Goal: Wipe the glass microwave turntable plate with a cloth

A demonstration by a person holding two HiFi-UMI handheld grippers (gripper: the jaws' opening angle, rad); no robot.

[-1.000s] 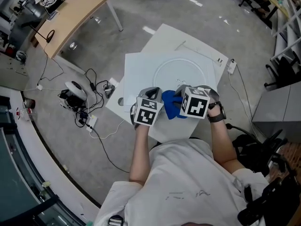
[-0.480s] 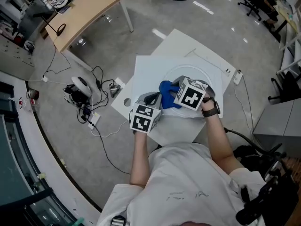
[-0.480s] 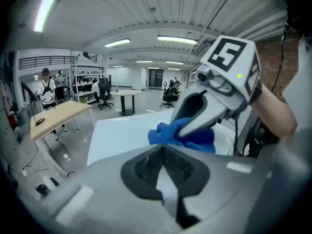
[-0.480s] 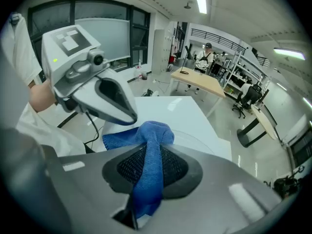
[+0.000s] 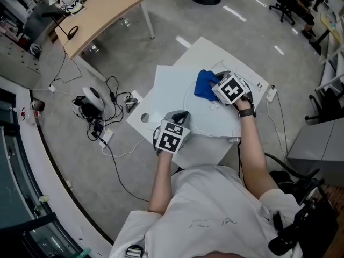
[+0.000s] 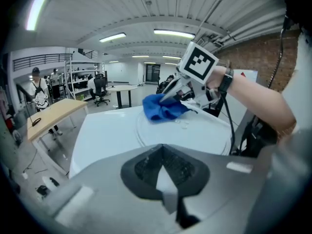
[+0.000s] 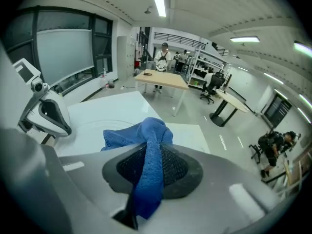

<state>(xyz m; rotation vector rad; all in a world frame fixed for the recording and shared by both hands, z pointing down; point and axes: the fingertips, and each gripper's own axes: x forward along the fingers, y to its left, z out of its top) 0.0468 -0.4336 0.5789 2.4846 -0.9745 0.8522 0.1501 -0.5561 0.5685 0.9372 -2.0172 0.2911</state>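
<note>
The round glass turntable plate (image 5: 215, 118) lies flat on the white boards (image 5: 172, 85). On its far left part rests a bunched blue cloth (image 5: 205, 84). My right gripper (image 5: 216, 83) is shut on that cloth and presses it onto the plate. In the right gripper view the cloth (image 7: 146, 145) runs between the right gripper's (image 7: 148, 167) pads. My left gripper (image 5: 181, 115) sits at the plate's near left rim, jaws together, with nothing seen between them. From the left gripper (image 6: 165, 168) I see the plate (image 6: 195, 133), the cloth (image 6: 161, 108) and the right gripper (image 6: 169, 96).
A wooden desk (image 5: 99, 15) stands at the far left. Cables and a white device (image 5: 88, 106) lie on the floor left of the boards. A power strip (image 5: 270, 93) sits by the boards' right edge. People and office chairs are in the far background.
My right gripper has carried the blue cloth from the boards' near edge up onto the plate's far left part. The left gripper has stayed near the front rim.
</note>
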